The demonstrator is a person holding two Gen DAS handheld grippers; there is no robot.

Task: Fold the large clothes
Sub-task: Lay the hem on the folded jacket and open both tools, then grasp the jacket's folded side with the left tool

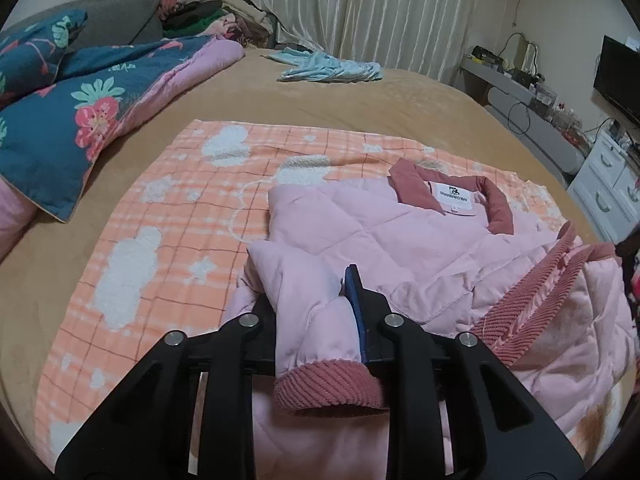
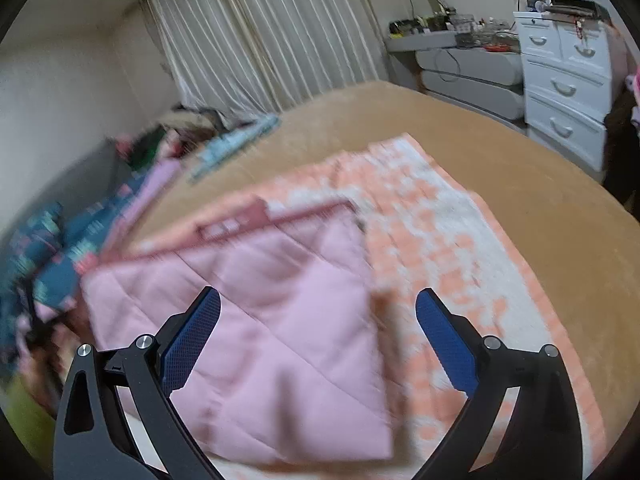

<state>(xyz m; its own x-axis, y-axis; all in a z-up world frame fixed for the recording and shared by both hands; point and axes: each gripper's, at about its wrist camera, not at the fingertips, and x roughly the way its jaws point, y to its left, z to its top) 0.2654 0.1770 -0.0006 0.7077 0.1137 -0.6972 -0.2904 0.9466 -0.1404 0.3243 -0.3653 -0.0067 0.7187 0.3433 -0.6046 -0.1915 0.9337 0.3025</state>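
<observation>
So the pale pink quilted jacket (image 1: 400, 248) with dusty-rose corduroy trim lies on an orange-and-white checked blanket (image 1: 160, 240) spread over the tan bed (image 1: 320, 96). The left gripper (image 1: 312, 300) is pinching the sleeve (image 1: 312, 320) near its ribbed rose cuff (image 1: 328, 390). The right gripper (image 2: 318, 304) is spread wide above the jacket's smooth pink panel, holding nothing; that view's pretty blurry.

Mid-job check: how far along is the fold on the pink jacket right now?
Partly done. The pink jacket lies on the orange checked blanket, collar at the far end, one side apparently folded in already. In hand: the left gripper is shut on the sleeve near its ribbed cuff. The right gripper hovers open above the jacket, holding nothing. Left: lay this sleeve across, then fold the body.
</observation>
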